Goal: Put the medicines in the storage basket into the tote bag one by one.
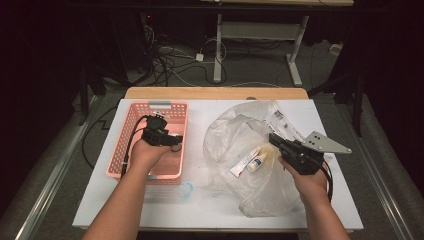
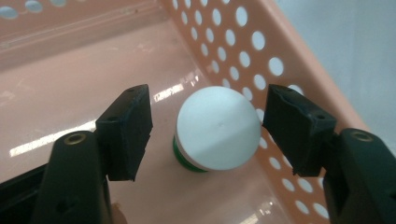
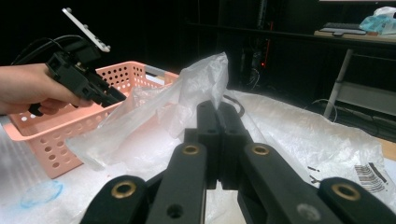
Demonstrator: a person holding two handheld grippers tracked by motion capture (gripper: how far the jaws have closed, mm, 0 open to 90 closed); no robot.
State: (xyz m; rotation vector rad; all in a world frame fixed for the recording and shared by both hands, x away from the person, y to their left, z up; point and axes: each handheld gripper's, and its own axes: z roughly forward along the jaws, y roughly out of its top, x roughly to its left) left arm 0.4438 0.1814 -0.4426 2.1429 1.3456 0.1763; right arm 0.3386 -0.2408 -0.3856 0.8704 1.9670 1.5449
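A white round-topped object with a green base [image 2: 217, 135] rests on the floor of the pink perforated basket [image 1: 122, 145], close to its side wall [image 2: 280, 42]. My left gripper [image 2: 208, 116] hangs open inside the basket, one jaw on each side of the object and neither touching it. It also shows over the basket in the high view [image 1: 172, 142]. My right gripper [image 3: 218, 112] is shut on a fold of the clear plastic bag [image 3: 187, 93], which rises above its jaws. In the high view it [image 1: 272, 137] sits at the bag's right side.
Inside the crumpled bag [image 1: 235, 130] lie a white tube [image 1: 244, 162] and a small white bottle [image 1: 257, 162]. A barcode label [image 1: 280, 122] is on the bag's far side. A small blue ring [image 1: 186, 190] lies on the white table near the basket. Cables run across the floor beyond.
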